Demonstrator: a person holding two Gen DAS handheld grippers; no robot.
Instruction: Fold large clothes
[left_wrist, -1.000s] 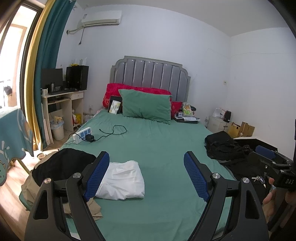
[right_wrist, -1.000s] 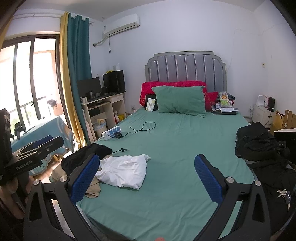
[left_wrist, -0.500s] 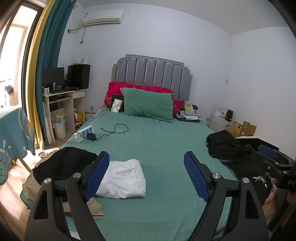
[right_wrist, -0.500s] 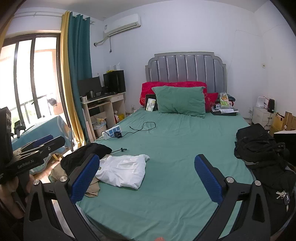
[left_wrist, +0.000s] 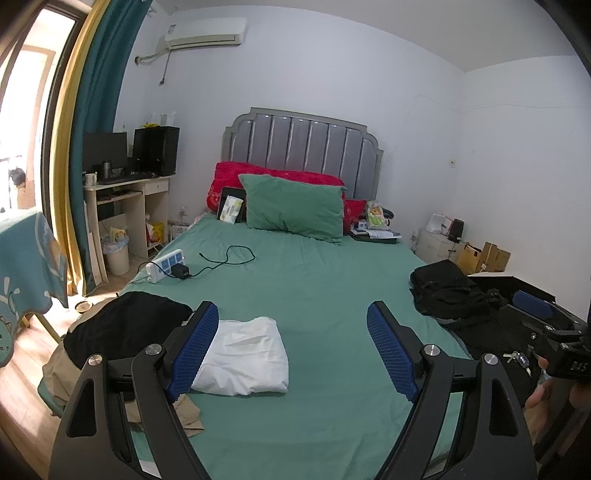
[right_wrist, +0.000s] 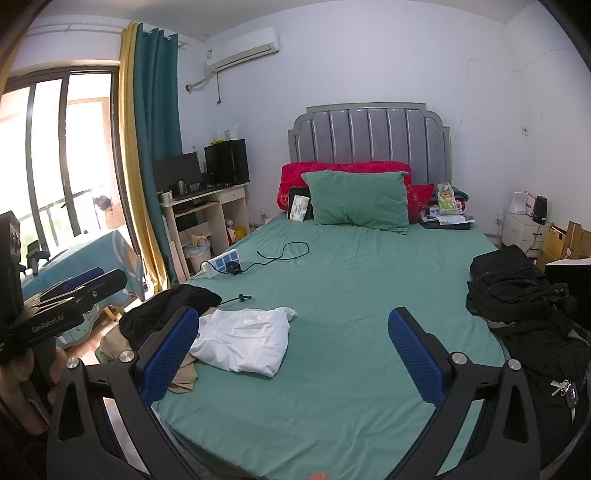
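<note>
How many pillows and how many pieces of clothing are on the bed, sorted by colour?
Green pillow: 1
Red pillows: 2, one long one behind the green one and a smaller one beside it
White garment: 1
Black garment: 1
Tan garment: 1, mostly hidden under the others
Total: 6 (the black bag not counted)

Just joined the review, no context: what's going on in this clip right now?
A person stands at the foot of a green bed with a handheld gripper in each hand. The left gripper and right gripper both have their jaws wide open and hold nothing. A folded white garment lies near the bed's left edge, next to a black garment and a tan one. More black clothes are piled on the right side. No cloth is being handled at this moment.
</note>
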